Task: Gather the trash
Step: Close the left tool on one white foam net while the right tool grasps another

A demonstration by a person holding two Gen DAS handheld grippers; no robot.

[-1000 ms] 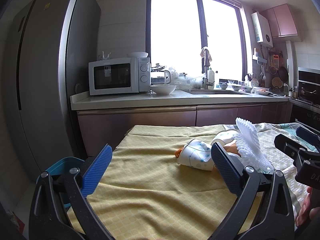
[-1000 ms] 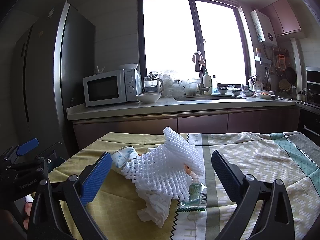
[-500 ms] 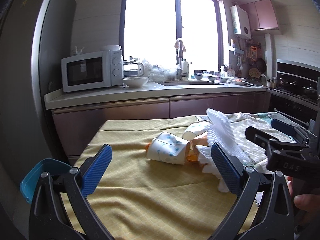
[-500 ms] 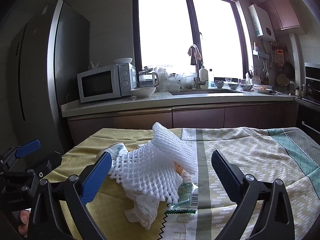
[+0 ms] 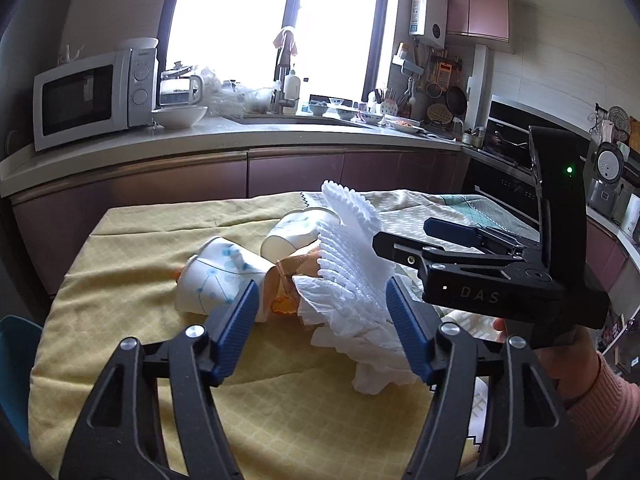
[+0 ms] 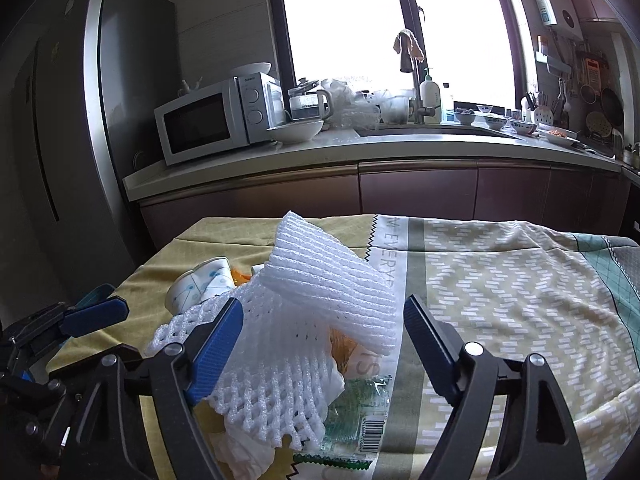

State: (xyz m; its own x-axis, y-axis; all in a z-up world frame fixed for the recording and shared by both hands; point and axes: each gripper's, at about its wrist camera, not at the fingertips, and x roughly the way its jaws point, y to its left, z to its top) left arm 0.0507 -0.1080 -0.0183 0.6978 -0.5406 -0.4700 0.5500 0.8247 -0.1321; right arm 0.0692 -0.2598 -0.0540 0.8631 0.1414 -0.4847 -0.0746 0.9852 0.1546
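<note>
Trash lies heaped near the middle of the cloth-covered surface, on the seam where the yellow cloth meets a patterned green-and-cream one.

Topmost item: a white foam fruit net, ribbed and folded over itself, its lower part stretched into open diamond mesh. It stands higher than the rest of the heap.

Beneath it: crumpled white tissue, spilling toward the near edge of the heap. A clear wrapper with green print and a barcode lies flat under the net's near side.

Beside the net, on the yellow cloth: two paper cups, both tipped on their sides. The nearer cup is white with a blue dotted pattern; the farther cup shows its open mouth. Orange scraps sit between the nearer cup and the tissue; what they are cannot be told.

Left gripper: jaws apart and just closing in, with the tissue, the orange scraps and the edge of the nearer cup lying between the blue pads. The pads do not press on anything.

Right gripper: jaws apart and likewise just closing in, straddling the foam net. The left pad is at the mesh; firm contact cannot be confirmed. A hand in a pink sleeve holds this gripper.
</note>
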